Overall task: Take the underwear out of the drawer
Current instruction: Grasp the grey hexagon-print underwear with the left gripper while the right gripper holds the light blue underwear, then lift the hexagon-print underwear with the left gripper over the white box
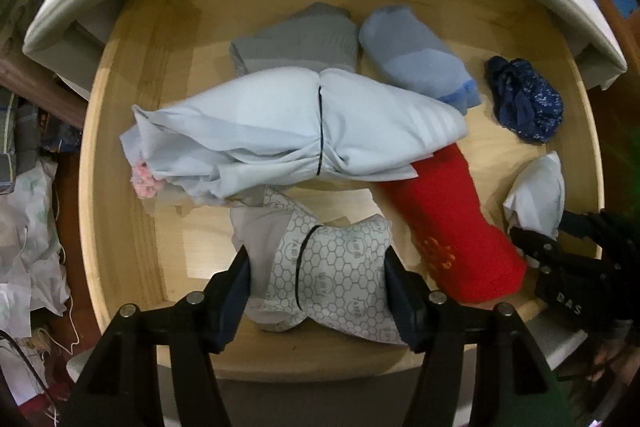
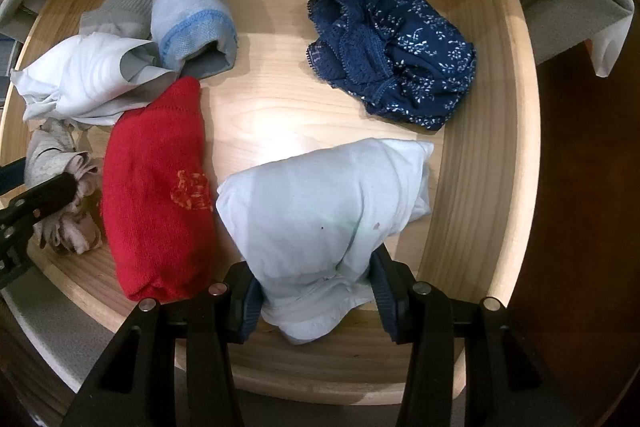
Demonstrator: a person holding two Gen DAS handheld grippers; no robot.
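Observation:
An open wooden drawer (image 1: 128, 187) holds several folded garments. My left gripper (image 1: 318, 291) points down into it, its pads pressed on a white, honeycomb-patterned pair of underwear (image 1: 340, 267) near the front edge. My right gripper (image 2: 316, 291) is shut on a pale bluish-white pair of underwear (image 2: 320, 203) at the drawer's front right. In the left wrist view that same bundle (image 1: 536, 195) shows small at the right. A navy floral lace pair (image 2: 400, 55) lies loose at the back right.
A red sock (image 2: 156, 187) lies between the two grippers. A pale blue garment (image 1: 280, 127), a grey sock (image 1: 304, 39) and a light blue sock (image 1: 416, 59) sit behind. The drawer floor (image 2: 272, 99) is bare in the middle. Clutter (image 1: 28, 227) lies left of the drawer.

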